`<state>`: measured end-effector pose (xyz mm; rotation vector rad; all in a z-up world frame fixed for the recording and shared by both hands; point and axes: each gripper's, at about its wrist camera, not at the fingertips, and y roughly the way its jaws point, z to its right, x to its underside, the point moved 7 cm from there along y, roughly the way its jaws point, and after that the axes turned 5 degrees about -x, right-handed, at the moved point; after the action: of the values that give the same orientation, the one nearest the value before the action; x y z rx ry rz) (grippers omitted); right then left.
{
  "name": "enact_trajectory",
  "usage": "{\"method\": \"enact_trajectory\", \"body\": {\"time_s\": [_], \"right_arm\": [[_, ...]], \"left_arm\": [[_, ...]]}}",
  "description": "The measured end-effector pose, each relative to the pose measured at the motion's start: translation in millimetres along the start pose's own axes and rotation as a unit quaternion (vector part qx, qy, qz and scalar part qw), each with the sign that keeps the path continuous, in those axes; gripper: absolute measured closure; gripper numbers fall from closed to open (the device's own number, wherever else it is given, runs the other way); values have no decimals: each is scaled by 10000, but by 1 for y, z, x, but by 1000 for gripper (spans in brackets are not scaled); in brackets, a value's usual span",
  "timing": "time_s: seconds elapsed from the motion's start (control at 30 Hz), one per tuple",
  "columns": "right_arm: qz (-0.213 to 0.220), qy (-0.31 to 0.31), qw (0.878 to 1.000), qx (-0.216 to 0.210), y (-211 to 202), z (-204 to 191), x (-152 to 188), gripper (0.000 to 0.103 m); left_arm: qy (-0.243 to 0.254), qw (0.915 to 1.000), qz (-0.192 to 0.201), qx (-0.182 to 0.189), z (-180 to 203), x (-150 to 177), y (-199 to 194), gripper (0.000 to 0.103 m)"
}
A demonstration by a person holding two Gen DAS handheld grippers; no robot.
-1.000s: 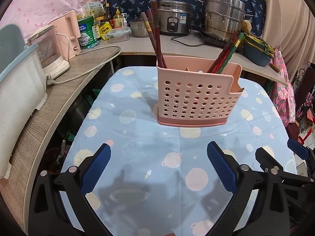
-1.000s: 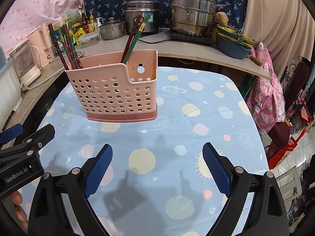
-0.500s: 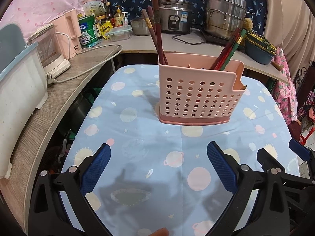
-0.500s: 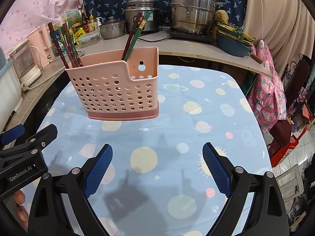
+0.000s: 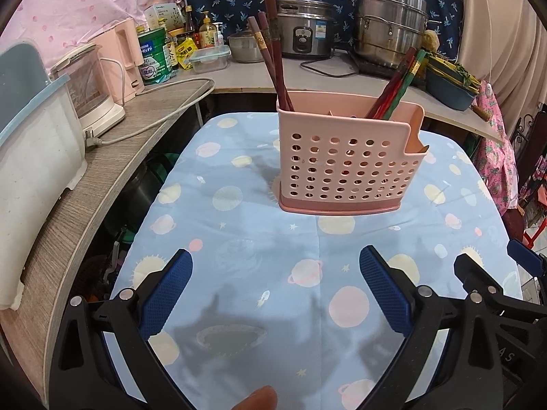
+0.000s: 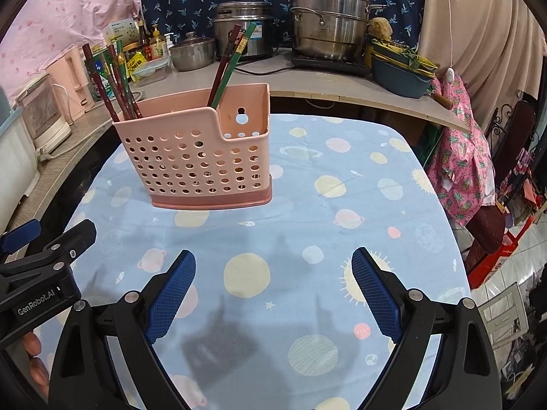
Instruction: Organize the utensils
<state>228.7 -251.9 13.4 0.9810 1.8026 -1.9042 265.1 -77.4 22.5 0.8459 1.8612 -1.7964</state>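
Standing mid-table, the pink utensil holder [image 5: 345, 160] probably is light, stiff plastic, chopsticks [image 5: 273, 51] thin, perhaps slippery; pinch them mid-shaft; left gripper [image 5: 275, 287] and right gripper [image 6: 273, 288] gape empty

The room is evenly and brightly lit from overhead. Soft grey shadows of each hand-held gripper fall on the tablecloth [image 5: 239, 205] just below the camera. Steel pots [image 6: 330, 13] carry mild glare. Both views stay sharp in the middle, while the fisheye bends edges and darkens the corners.
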Motion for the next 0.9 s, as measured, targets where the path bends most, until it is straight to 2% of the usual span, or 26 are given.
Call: {"method": "enact_trajectory", "body": {"time_s": [0.9], "right_arm": [[-5,21,10000,-7,-1,0,2,15]], "left_arm": [[115,9997,-114,-171,-1,6,5,9]]}}
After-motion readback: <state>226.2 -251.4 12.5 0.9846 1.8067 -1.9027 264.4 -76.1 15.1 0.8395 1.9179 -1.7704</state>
